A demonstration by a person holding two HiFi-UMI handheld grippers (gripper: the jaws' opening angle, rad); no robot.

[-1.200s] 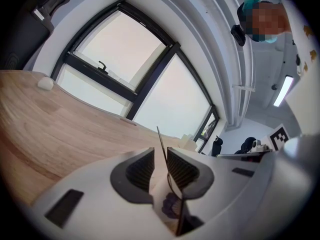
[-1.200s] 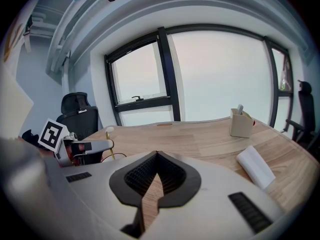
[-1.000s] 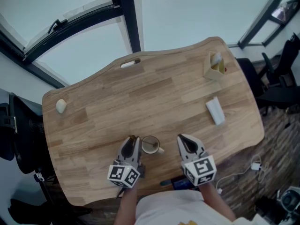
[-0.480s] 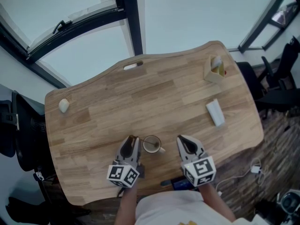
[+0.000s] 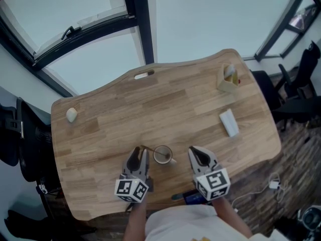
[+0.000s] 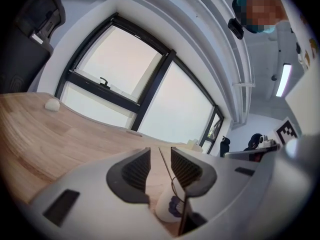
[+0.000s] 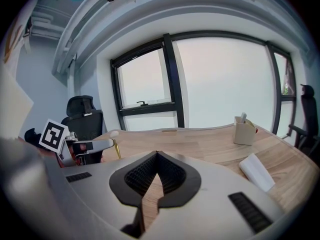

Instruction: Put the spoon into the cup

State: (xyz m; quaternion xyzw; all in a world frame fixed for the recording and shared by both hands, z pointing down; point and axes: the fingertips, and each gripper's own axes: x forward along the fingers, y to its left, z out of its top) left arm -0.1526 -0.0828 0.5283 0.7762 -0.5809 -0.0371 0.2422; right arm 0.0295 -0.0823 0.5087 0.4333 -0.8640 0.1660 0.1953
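— So where is the spoon [image 5: 148, 150] sitting right now?

— In the cup [image 5: 169, 152], bowl end down by the look of it. Its thin handle leans out over the rim on the cup's left side, toward my left tongs [image 5: 136, 153].

— And those tongs have hold of it?

— No. Their jaws have just been opening and stand wide. The handle rises through the gap between them, and in the left gripper view neither pad presses on it. The cup's white wall shows just below the jaw tips.

— What about the other pair?

— My right tongs [image 5: 194, 150] sit to the cup's right, a little farther from it than the left pair. Their jaw tips are closed together on nothing.

— Which relation does the next move turn on?

— The handle's long axis. It slants from the cup's mouth up and out to the cup's left, crossing the left tongs' gap from below to above. That pair is the nearer one by far. I judge the spoon is in and the job is nearly done. What's left is drawing the left tongs straight back from the cup with the jaws kept wide. Going sideways could let a pad catch the handle and tip the cup.

— Is the cup steady?

— It stands upright, its small handle toward the right tongs.
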